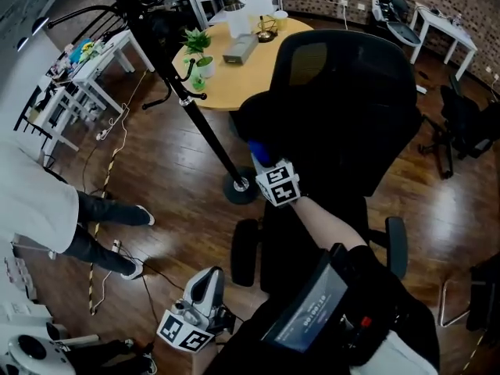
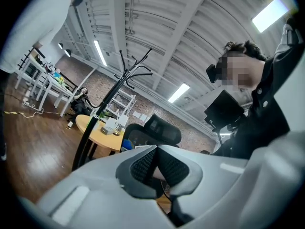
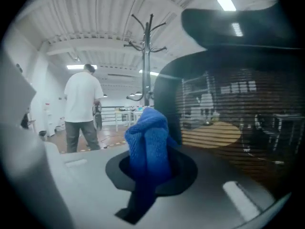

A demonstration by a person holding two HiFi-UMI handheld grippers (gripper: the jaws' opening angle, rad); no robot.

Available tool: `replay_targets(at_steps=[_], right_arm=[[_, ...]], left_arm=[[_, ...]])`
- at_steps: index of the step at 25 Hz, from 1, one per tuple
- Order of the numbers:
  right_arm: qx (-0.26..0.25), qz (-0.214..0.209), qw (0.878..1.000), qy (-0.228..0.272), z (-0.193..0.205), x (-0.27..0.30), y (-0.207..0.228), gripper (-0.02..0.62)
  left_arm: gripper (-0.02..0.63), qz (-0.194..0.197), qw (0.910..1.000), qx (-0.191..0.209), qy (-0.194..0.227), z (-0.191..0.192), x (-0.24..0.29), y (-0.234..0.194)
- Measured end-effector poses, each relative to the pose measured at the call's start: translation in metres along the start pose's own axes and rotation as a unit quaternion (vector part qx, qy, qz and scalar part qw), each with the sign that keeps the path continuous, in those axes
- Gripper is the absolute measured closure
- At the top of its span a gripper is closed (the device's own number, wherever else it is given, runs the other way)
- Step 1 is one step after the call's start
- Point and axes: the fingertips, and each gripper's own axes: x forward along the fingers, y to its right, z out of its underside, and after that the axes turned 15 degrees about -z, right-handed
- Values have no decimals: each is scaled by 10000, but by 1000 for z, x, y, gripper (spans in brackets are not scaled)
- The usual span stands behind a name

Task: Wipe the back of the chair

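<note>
The black office chair (image 1: 344,108) stands in the middle of the head view, its mesh back facing me. My right gripper (image 1: 262,161) is shut on a blue cloth (image 1: 257,151) and holds it at the left edge of the chair back. In the right gripper view the blue cloth (image 3: 148,144) bunches up between the jaws, with the dark mesh back (image 3: 228,118) just to its right. My left gripper (image 1: 209,281) hangs low by my side, away from the chair. Its black pads (image 2: 143,163) meet with nothing between them.
A black coat stand (image 1: 195,108) with a round base (image 1: 241,187) rises just left of the chair. Behind it is a round wooden table (image 1: 234,73) with plants and boxes. A person in a white shirt (image 1: 31,198) stands at the left. Cables lie on the floor; more chairs (image 1: 461,123) are at the right.
</note>
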Motion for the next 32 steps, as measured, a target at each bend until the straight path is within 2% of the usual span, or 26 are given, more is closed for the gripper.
replay_targets(at_steps=[2, 5, 8, 10, 13, 17, 20, 24, 27, 32], right_arm=[[-44, -420, 9986, -315, 12, 23, -27, 560], [-253, -1060, 9938, -231, 12, 34, -70, 560], [-375, -1189, 9922, -73, 10, 31, -80, 560], [-179, -885, 9958, -150, 24, 22, -57, 560], [122, -213, 9992, -312, 49, -9, -1, 560], [132, 49, 9988, -466, 70, -60, 45, 560], [331, 437, 9977, -393, 82, -101, 74, 560], [586, 1095, 9917, -344, 102, -165, 119, 560], [514, 1562, 9852, -477, 113, -218, 150, 560], [770, 2185, 9710, -586, 142, -293, 198, 560]], left_arm=[[603, -145, 9999, 14, 47, -1, -8, -2], [603, -301, 9995, 43, 77, 0, -18, -2], [603, -347, 9993, 70, 70, -1, -17, 0], [603, -287, 9995, 90, 25, 2, -12, 6], [603, -115, 9998, 114, -121, 11, -1, 16], [603, 262, 9989, 152, -363, 21, 23, 36], [603, 648, 9962, 192, -541, 30, 44, 57], [603, 1076, 9910, 255, -755, 43, 67, 85], [603, 1337, 9863, 282, -927, 56, 78, 103], [603, 1646, 9793, 317, -1132, 76, 87, 125]])
